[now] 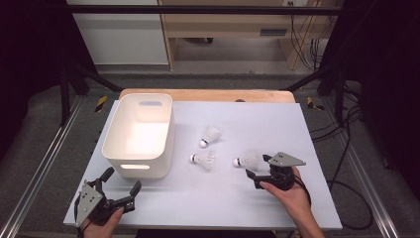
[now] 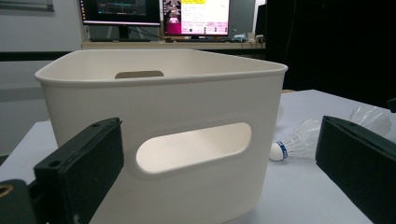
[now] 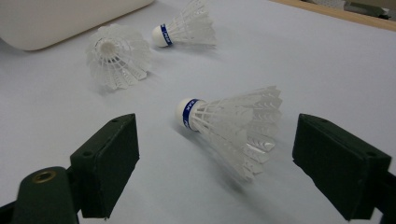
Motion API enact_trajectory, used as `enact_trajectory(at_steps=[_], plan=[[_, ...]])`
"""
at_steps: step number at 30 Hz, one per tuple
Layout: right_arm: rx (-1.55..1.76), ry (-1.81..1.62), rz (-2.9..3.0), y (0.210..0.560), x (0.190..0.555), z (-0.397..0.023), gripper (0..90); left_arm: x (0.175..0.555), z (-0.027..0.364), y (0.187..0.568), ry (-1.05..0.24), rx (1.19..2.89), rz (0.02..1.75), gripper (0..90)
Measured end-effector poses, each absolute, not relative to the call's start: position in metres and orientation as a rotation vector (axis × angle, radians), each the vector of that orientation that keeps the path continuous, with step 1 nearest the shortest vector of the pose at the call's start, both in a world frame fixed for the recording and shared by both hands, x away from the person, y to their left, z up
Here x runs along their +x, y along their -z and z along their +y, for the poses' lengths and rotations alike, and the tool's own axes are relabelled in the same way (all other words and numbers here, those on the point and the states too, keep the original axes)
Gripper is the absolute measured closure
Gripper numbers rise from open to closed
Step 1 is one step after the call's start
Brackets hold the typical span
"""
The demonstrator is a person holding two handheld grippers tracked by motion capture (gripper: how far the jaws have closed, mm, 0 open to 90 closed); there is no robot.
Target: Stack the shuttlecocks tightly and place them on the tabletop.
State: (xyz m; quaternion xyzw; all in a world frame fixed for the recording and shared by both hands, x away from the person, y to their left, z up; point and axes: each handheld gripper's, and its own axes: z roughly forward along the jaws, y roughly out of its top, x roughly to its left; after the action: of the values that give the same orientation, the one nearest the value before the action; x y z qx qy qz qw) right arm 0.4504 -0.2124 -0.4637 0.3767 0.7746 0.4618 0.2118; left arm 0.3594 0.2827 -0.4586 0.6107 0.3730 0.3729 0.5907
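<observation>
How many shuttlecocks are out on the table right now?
3: one mid-table, one beside the bin, one between the right tongs. The bin looks empty.

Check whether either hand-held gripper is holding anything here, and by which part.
Nothing is held. The right hand-held gripper is open around the nearest shuttlecock without touching it; the left hand-held gripper is open, facing the bin.

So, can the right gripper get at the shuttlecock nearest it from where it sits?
Probably yes. The right gripper is open, and the nearest shuttlecock lies on its side on the bare white table just ahead, between the lines of the two jaws. Nothing stands between them; the other shuttlecocks lie farther off.
</observation>
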Motion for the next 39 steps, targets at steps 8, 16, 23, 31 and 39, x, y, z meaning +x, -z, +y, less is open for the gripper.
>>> enact_trajectory(at_steps=[8,16,23,31,39], plan=[[1.059,-1.263,2.182,0.465,0.457,-0.209,19.7,0.362,0.281,0.46,-0.859,1.427,0.864,1.3],[1.088,-1.227,2.223,0.468,0.465,-0.208,25.6,0.362,0.279,0.46,-0.858,1.438,0.857,1.3],[1.079,-1.211,2.241,0.468,0.471,-0.206,36.7,0.361,0.279,0.46,-0.863,1.448,0.851,1.3],[1.053,-1.179,2.301,0.472,0.475,-0.201,55.2,0.361,0.279,0.46,-0.861,1.442,0.852,1.3],[1.02,-1.159,2.35,0.473,0.474,-0.2,74.4,0.36,0.278,0.46,-0.855,1.449,0.848,1.5]])
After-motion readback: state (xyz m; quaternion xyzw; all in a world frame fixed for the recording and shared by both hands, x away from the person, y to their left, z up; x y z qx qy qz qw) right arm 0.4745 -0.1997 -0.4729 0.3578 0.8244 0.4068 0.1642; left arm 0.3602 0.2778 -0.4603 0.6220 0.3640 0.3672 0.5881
